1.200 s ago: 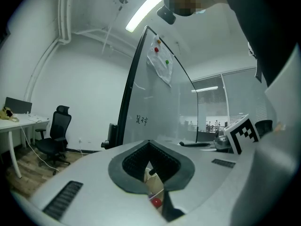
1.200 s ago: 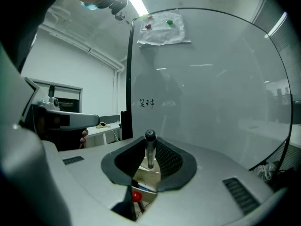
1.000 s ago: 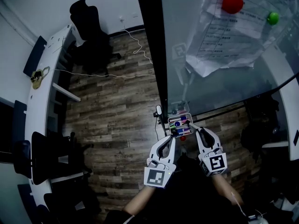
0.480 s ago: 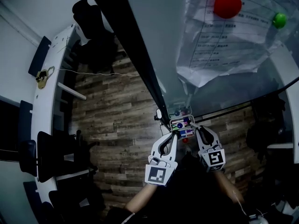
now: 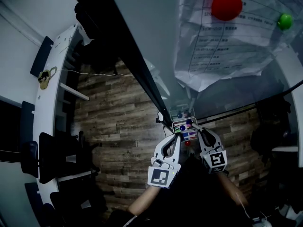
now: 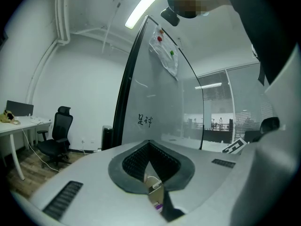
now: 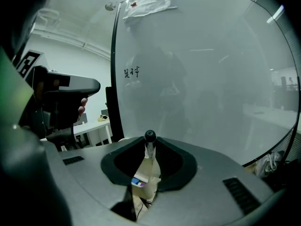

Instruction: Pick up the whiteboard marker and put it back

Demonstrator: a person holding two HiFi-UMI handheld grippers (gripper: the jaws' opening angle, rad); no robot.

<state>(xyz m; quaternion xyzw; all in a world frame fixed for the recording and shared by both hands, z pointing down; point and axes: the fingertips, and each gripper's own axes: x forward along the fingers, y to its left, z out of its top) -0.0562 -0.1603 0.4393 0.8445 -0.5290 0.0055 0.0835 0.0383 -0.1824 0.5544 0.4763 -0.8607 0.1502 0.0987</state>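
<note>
Since a second ago the head camera has swung: the whiteboard's (image 5: 151, 22) dark edge now slants further across the head view and the red magnet (image 5: 226, 5) sits further left. Both grippers keep their places just below the tray (image 5: 185, 126) at the board's foot.

From the head view, the left gripper (image 5: 175, 138) points at the tray's near left corner and the right gripper (image 5: 197, 132) at its near right corner. The tray holds several small coloured things, too small there to tell apart, and the marker cannot be picked out among them.

Only the right gripper view shows the marker (image 7: 149, 139). It stands upright with its black cap on top, pinched between the jaw tips of the right gripper (image 7: 149, 144), directly above the tray. A strip of the tray shows through the gap under the tips. The marker's lower end is hidden behind the jaws, so I cannot tell whether it touches the tray.

Seen in its own view, the left gripper (image 6: 149, 144) has its jaws pressed together at the tips with nothing held, and bits of the tray show below them.

Both gripper views catch handwriting (image 6: 145, 121) on the board well above the tray, which the head view does not show. A paper sheet (image 5: 222, 46) and a green magnet (image 5: 284, 21) hang high above the tray, the sheet cut off at the top edge.
</note>
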